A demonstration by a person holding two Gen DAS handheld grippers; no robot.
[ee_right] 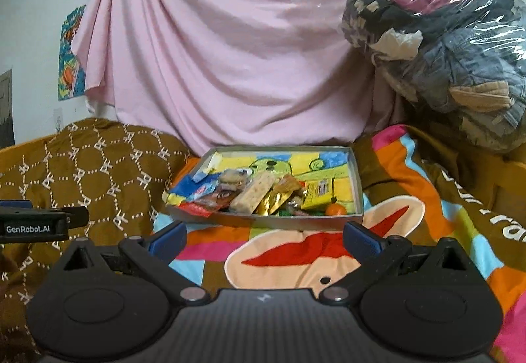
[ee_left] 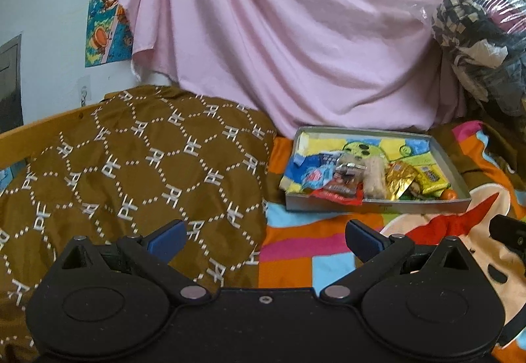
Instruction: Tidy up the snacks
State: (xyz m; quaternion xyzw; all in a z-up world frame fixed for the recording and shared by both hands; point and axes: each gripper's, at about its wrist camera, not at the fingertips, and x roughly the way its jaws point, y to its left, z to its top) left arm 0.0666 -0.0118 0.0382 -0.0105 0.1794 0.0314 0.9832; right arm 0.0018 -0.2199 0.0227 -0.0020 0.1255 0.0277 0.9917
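Several snacks (ee_right: 253, 195) lie heaped in a shallow grey tray (ee_right: 358, 195), straight ahead of the right tongs (ee_right: 264, 239) and ahead-right of the left tongs (ee_left: 266, 239). The tray rests on a bed covered by a multicoloured blanket (ee_right: 394, 166). A brown patterned pillow (ee_left: 131, 166) lies to the left of both tongs. Behind the tray hangs a pink sheet (ee_right: 213, 51); a plastic-wrapped clothes bundle (ee_right: 443, 34) sits far right. Both tongs are level above the blanket, side by side, released, jaws spread wide, grasping nothing, well short of the tray.
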